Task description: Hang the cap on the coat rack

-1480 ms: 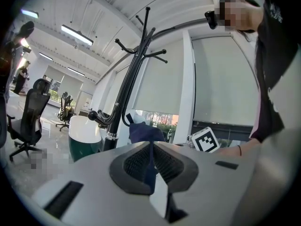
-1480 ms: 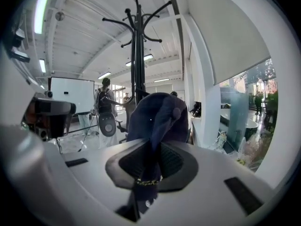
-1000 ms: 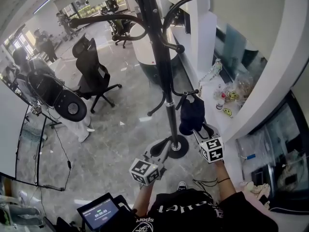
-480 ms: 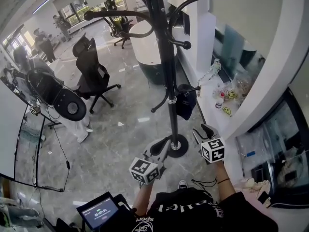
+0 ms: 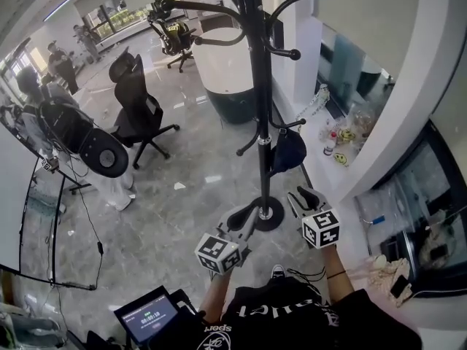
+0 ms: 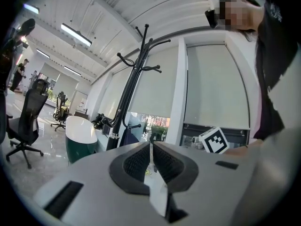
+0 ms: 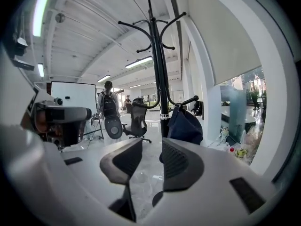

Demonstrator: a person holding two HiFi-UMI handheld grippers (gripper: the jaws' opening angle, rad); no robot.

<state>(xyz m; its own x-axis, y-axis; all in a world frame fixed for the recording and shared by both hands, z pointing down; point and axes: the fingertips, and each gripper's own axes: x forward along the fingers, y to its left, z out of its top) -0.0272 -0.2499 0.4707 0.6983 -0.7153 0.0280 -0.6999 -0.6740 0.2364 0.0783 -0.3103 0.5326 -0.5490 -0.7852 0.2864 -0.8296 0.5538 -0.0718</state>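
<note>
The black coat rack (image 5: 261, 86) stands on a round base on the marble floor. The dark navy cap (image 5: 289, 150) hangs from one of its low hooks, beside the pole, with no gripper touching it. My right gripper (image 5: 300, 193) sits just below and in front of the cap; its jaws are apart and closing, with nothing between them. In the right gripper view the cap (image 7: 186, 125) hangs past the jaws (image 7: 151, 147), next to the rack (image 7: 160, 79). My left gripper (image 5: 250, 214) points at the rack's base, shut and empty (image 6: 151, 147). The rack (image 6: 126, 98) also shows in the left gripper view.
A black office chair (image 5: 139, 104) stands left of the rack, and a white and green round tub (image 5: 226, 71) behind it. A white ledge (image 5: 321, 166) with bottles and yellow toys runs along the right. People stand far left (image 5: 62, 122). A tablet (image 5: 146, 316) is by my feet.
A second ago my right gripper was up at the cap on the hook. It has since drawn back and down, and the cap hangs by itself. The left gripper has barely moved.
</note>
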